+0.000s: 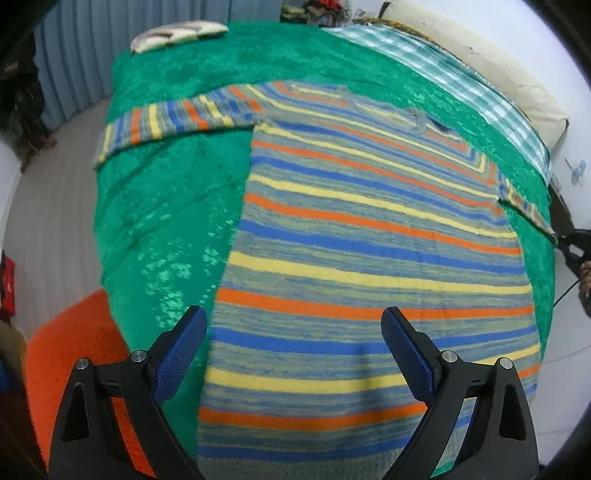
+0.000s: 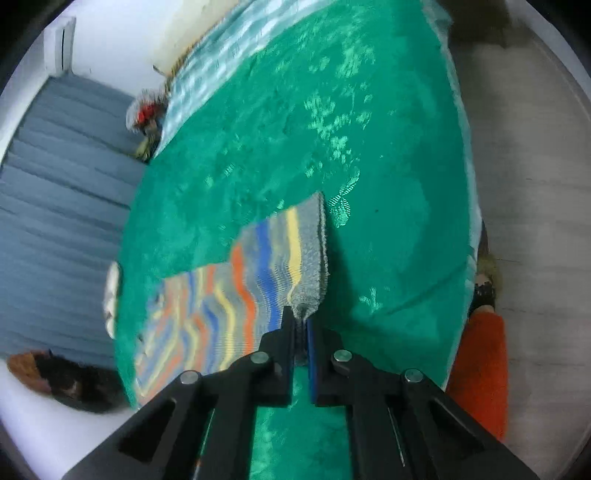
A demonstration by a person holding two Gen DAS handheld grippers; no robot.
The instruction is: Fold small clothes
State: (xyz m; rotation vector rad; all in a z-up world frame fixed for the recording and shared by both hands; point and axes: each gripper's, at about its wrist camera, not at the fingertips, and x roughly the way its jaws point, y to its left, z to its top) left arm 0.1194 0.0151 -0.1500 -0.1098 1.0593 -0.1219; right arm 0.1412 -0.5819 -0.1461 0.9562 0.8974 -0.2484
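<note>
Left claw [image 1: 293,343] released, jaws spread wide, hovering over the hem end of the striped sweater [image 1: 369,236]. Sweater lies flat on the bed's green blanket [image 1: 166,206], body toward the near edge, one sleeve [image 1: 173,118] stretched out to the left. Right claw [image 2: 301,325] clenched on the grey cuff [image 2: 310,280] of the other sleeve, lifting it just off the blanket. Orange rug [image 1: 70,354] on the floor beside the bed. Farther back: checked cloth [image 1: 443,70] and cream pillow [image 1: 498,70] along the far side, a pale patterned cushion [image 1: 177,35] at the far corner, grey curtain [image 2: 55,184] behind.
</note>
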